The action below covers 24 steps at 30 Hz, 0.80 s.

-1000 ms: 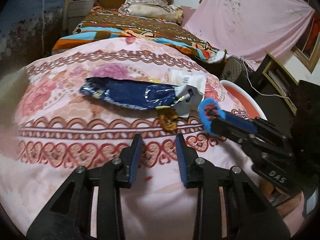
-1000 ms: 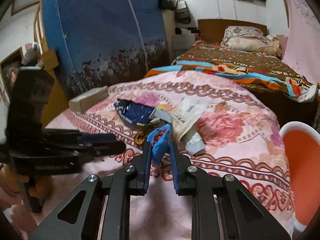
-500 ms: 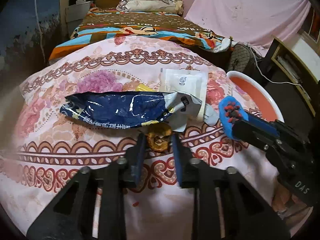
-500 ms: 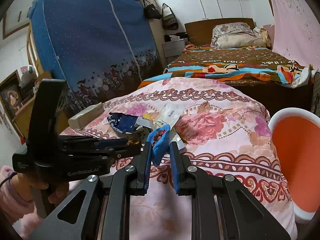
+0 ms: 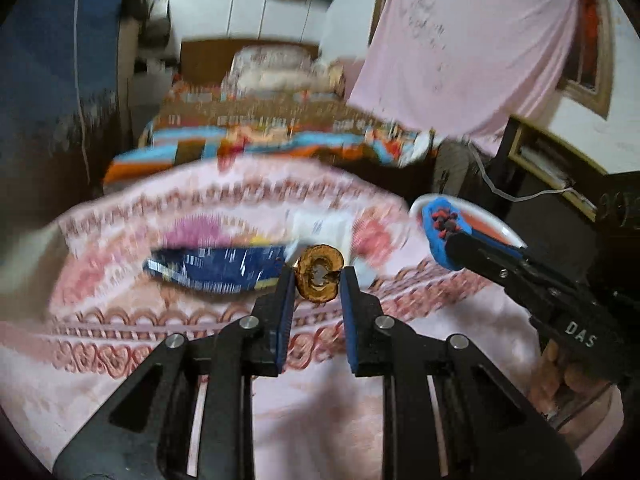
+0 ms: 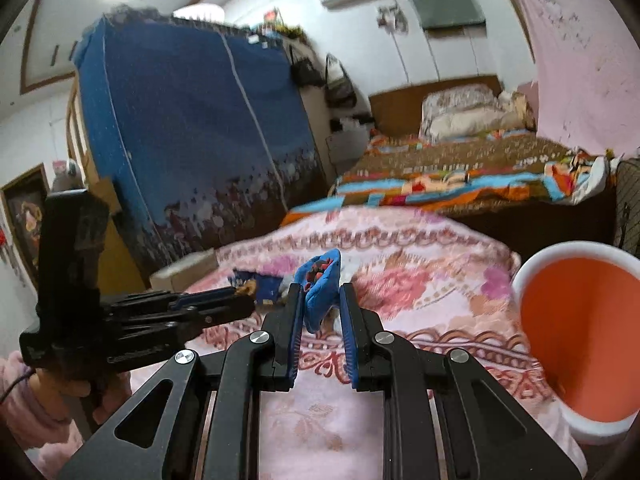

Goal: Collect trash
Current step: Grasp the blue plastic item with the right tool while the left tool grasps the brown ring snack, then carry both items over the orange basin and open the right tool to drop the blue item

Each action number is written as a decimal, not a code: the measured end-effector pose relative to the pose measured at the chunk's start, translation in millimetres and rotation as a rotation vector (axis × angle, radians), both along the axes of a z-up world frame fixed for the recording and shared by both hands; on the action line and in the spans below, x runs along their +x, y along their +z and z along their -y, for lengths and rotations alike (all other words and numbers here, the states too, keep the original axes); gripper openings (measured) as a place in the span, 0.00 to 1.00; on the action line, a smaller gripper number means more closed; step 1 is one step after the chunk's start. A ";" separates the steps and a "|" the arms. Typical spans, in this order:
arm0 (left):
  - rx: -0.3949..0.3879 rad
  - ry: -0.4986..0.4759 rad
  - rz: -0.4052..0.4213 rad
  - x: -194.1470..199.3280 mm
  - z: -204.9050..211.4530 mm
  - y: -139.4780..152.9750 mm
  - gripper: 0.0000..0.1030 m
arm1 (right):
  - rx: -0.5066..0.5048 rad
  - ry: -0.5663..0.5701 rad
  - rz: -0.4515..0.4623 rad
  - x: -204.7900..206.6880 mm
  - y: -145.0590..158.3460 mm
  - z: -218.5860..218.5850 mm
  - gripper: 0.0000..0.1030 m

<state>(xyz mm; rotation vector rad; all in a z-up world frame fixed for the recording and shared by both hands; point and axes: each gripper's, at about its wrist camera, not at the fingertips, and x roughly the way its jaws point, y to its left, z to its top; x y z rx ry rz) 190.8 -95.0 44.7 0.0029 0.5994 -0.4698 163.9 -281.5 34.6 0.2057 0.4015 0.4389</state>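
My left gripper [image 5: 318, 276] is shut on a brown, ring-shaped scrap [image 5: 319, 273], lifted clear of the pink patterned cloth [image 5: 200, 344]. My right gripper [image 6: 320, 292] is shut on a crumpled blue wrapper with red bits [image 6: 320, 284]; the same wrapper [image 5: 444, 232] shows at the right of the left wrist view. On the cloth lie a dark blue snack packet [image 5: 216, 268] and a white packet [image 5: 324, 226], both blurred. The orange basin with a white rim [image 6: 580, 332] stands to the right of the cloth. The left gripper [image 6: 240, 292] also appears at the left of the right wrist view.
A bed with a striped blanket [image 6: 460, 184] lies beyond the cloth. A blue wardrobe cover [image 6: 200, 132] stands at the left, a pink sheet [image 5: 472, 52] hangs at the right. A small cardboard box [image 6: 184, 272] sits at the cloth's left edge. A hand in a pink sleeve [image 6: 24, 404] holds the left gripper.
My left gripper closed on the brown scrap and lifted it off the cloth. My right gripper, still holding the blue wrapper, moved up and toward the orange basin.
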 end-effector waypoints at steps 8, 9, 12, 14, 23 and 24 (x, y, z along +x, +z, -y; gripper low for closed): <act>-0.027 -0.055 0.255 -32.3 30.5 37.0 0.07 | -0.001 -0.168 0.247 -35.1 23.0 30.2 0.16; -0.025 -0.068 0.292 -36.4 36.6 41.7 0.07 | -0.011 -0.193 0.270 -38.3 24.6 33.3 0.16; -0.018 -0.095 0.356 -42.6 49.3 49.1 0.07 | -0.009 -0.270 0.343 -49.7 29.7 46.0 0.16; -0.019 -0.122 0.380 -43.3 58.1 54.1 0.07 | 0.010 -0.309 0.369 -53.2 31.3 55.3 0.16; -0.037 -0.264 0.413 -38.0 112.7 68.6 0.07 | -0.009 -0.544 0.377 -57.2 30.3 96.1 0.16; -0.037 -0.278 0.411 -37.1 119.1 68.6 0.07 | -0.004 -0.561 0.365 -55.8 29.2 100.5 0.16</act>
